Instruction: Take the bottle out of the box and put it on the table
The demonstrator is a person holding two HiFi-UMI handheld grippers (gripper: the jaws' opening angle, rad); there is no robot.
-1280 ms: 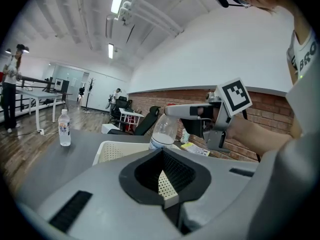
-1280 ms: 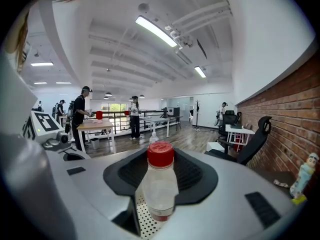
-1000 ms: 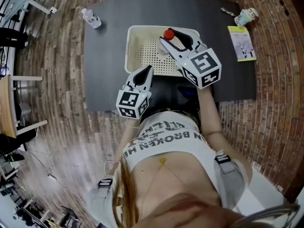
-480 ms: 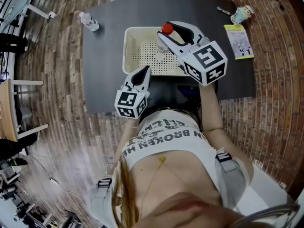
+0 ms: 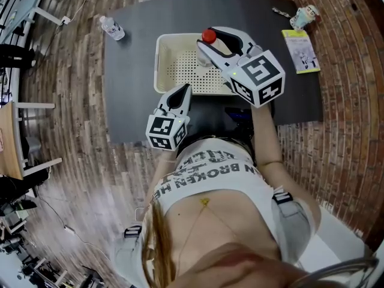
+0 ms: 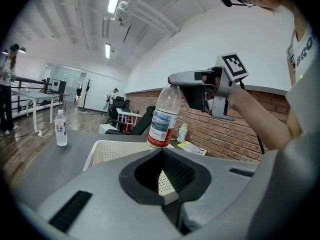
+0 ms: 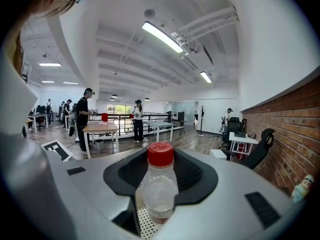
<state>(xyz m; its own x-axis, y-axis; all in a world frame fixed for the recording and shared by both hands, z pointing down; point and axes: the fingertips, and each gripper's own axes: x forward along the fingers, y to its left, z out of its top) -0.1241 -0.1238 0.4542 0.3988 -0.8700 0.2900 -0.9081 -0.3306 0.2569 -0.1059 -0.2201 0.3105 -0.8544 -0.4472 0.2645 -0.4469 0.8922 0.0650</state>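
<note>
Pinching the bottle (image 7: 159, 184) in the right gripper (image 5: 213, 42) above the box (image 5: 171, 44), twelve o'clock; holding the left gripper (image 5: 183, 91) pressed together, empty, at seven.

Bright, even office light everywhere. Ceiling strip lights (image 7: 162, 37) blaze near the top of the right gripper view and at the upper left of the left gripper view, slightly blown out. Strong fisheye bending throughout, with black corners in both gripper views. The bottle (image 7: 159, 189) reads sharp at centre, while the near foreground goes soft. In the head view the dark tabletop (image 5: 132, 71) carries only faint shadows, and the bottom edge smears.
</note>
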